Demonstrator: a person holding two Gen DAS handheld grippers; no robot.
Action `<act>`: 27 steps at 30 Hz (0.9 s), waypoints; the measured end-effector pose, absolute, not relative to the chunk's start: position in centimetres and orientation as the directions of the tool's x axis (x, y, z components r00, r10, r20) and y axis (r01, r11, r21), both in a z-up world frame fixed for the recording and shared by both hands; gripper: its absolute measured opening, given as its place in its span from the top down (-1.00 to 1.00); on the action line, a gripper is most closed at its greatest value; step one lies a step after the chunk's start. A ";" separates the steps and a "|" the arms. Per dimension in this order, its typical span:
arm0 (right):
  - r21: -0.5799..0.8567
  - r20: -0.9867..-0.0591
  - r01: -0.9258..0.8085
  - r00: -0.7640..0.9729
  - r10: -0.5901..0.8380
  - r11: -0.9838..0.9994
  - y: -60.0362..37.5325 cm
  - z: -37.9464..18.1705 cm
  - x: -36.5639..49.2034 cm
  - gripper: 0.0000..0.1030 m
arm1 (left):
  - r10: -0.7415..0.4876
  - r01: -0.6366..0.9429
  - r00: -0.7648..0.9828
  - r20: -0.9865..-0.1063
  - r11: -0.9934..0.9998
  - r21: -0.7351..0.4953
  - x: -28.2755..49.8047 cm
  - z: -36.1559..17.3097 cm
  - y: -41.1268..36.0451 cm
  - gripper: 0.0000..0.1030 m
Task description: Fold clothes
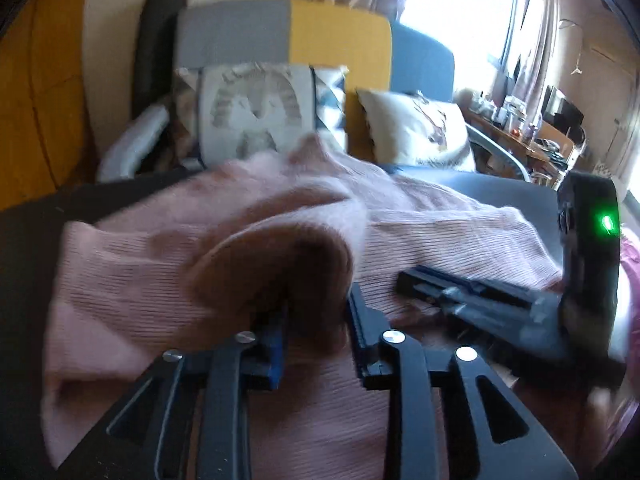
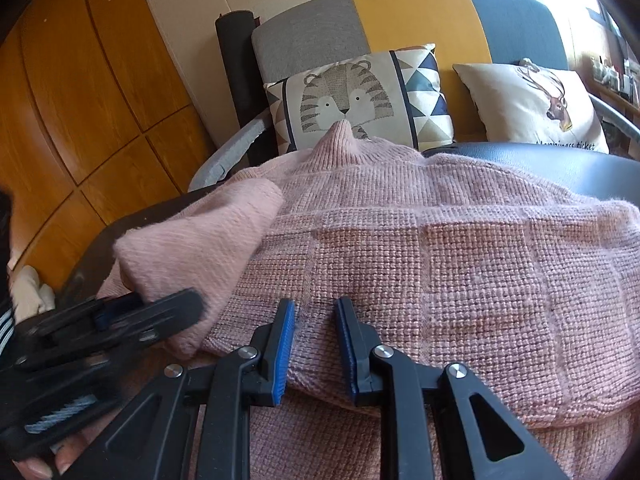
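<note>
1. Your sweater (image 2: 440,248) is dusty pink, with a knitted square-grid pattern.
2. Both grippers are black; the right gripper (image 2: 314,344) has blue pads (image 2: 282,352) (left gripper (image 1: 316,344) too).
3. Sofa back (image 2: 416,12) has grey, yellow and blue panels.
4. Tiger cushion (image 2: 352,96) is cream with grey stripes and navy triangles.
5. Deer cushion (image 2: 532,108) is white.
6. Wall panelling (image 2: 80,100) is orange wood.

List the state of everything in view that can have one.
Pink sweater: spread flat, near edge doubled over.
Sleeve: bunched at the sweater's left side, not laid flat.
Left tool: open, a sleeve fold loose between its fingers.
Right tool: closed on the sweater's near edge.
Tiger cushion: upright against the sofa back.
Deer cushion: leaning back against the sofa.
</note>
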State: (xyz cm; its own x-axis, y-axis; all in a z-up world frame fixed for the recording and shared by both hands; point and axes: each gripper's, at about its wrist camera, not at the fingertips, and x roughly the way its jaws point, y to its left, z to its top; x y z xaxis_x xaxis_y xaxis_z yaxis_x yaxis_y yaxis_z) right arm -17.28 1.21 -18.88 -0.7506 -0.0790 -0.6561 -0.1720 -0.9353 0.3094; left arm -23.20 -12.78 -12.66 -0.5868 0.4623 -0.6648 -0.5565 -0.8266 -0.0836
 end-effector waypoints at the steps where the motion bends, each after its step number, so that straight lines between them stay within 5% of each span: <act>1: 0.310 -0.656 -0.172 -0.751 -0.080 -0.935 1.2 -18.9 -17.3 0.59 | 0.426 -0.536 -0.620 -0.659 -0.843 -0.040 -23.3 -12.8 -13.6 0.07; 4: 0.298 -0.659 -0.173 -0.749 -0.071 -0.939 1.0 -18.8 -17.3 0.59 | 0.310 -0.442 -0.672 -0.673 -0.896 0.029 -24.6 -14.0 -16.8 0.07; 12: 0.227 -0.676 -0.185 -0.737 -0.018 -0.956 0.2 -18.5 -17.4 0.59 | 0.360 -0.246 -0.614 -0.703 -0.933 -0.263 -28.0 -16.6 -25.3 0.08; 16: 0.042 -0.636 -0.288 -0.746 0.196 -0.957 -1.9 -15.8 -15.9 0.56 | 0.460 -0.207 -0.604 -0.651 -0.879 -0.430 -28.6 -17.5 -27.6 0.07; 21: 0.039 -0.616 -0.099 -0.786 0.054 -0.994 -5.8 -13.3 -14.8 0.46 | 0.493 -0.154 -0.626 -0.604 -0.838 -0.524 -28.5 -18.2 -29.2 0.27; 27: -0.509 -0.594 0.112 -0.763 0.254 -0.853 -14.7 -15.2 -16.8 0.46 | 0.518 -0.136 -0.625 -0.584 -0.809 -0.571 -28.8 -18.6 -29.9 0.35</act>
State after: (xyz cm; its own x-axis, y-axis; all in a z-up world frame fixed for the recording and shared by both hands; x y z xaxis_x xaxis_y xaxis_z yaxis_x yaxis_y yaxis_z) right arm -16.83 -14.74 -15.15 -0.7633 0.2541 -0.5940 0.1123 -0.8532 -0.5093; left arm -28.82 -29.88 -18.60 -0.6245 0.5181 -0.5844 -0.1365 -0.8092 -0.5715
